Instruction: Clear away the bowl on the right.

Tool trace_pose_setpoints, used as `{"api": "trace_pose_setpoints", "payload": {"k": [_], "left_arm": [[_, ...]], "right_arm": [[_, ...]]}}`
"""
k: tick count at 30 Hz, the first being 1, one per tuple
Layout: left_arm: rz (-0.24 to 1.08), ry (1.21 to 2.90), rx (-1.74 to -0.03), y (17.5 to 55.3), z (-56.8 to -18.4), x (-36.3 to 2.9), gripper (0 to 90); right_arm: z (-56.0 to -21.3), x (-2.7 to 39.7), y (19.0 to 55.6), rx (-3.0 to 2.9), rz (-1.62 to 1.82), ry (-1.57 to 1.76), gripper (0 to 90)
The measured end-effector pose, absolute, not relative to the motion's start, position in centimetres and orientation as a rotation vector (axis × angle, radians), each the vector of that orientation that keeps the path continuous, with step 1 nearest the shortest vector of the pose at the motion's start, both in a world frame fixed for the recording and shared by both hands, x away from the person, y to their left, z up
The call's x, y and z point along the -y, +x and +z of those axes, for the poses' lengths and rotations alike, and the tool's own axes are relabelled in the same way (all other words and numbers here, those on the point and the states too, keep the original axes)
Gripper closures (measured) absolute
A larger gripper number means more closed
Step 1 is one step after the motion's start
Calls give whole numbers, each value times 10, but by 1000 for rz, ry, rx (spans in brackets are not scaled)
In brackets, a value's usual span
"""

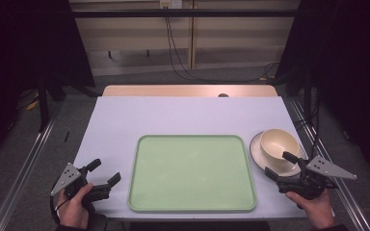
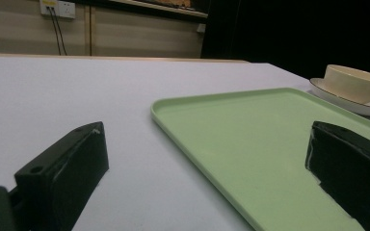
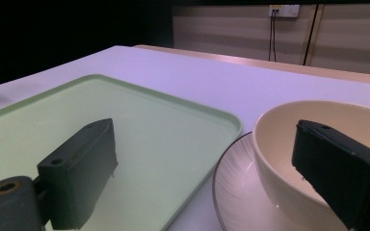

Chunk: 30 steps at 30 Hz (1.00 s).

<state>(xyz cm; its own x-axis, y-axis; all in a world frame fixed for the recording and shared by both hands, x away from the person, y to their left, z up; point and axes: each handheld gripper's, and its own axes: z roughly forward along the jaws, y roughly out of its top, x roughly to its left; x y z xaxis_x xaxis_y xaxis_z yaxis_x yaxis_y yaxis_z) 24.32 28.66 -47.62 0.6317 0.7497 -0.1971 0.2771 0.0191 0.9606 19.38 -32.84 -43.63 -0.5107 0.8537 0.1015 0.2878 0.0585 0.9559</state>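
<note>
A: Start with markings. Any brand, label or writing?

B: None legible on the tray (image 1: pixel 192 173), the bowl (image 1: pixel 279 143) or the saucer (image 1: pixel 257 153). The saucer carries a thin dark line round its rim and fine radial ribs, seen in the right gripper view; no text.

A: Layout on the tabletop (image 1: pixel 173 115)?

B: The pale green tray sits at the centre near the front edge, rectangular with rounded corners, its long axis running 9 to 3 o'clock. Nothing lies in it. The cream bowl stands upright, mouth up, on the white saucer, just beside the tray's far right corner, at about 2 o'clock from the tray's centre.

A: Left tool (image 1: pixel 103 173)?

B: Held in the left hand (image 1: pixel 73 209) at 8 o'clock, off the tray's left edge, jaws spread with nothing between them. It points toward 2 o'clock; in its own view one jaw frames bare tabletop, the other the tray.

A: Right tool (image 1: pixel 280 165)?

B: Held in the right hand (image 1: pixel 313 207) at 4 o'clock, jaws spread, pointing toward 10 o'clock. In its own view, one jaw frames the tray, the other the bowl. Whether a jaw touches the saucer, I cannot tell.
</note>
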Motion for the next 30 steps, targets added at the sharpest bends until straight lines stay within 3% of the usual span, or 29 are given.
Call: {"api": "trace_pose_setpoints", "payload": {"k": [30], "left_arm": [[464,1547,-880,240,-475,-289,13]], "right_arm": [[-427,342,197,-1867,1477,1162,127]]}}
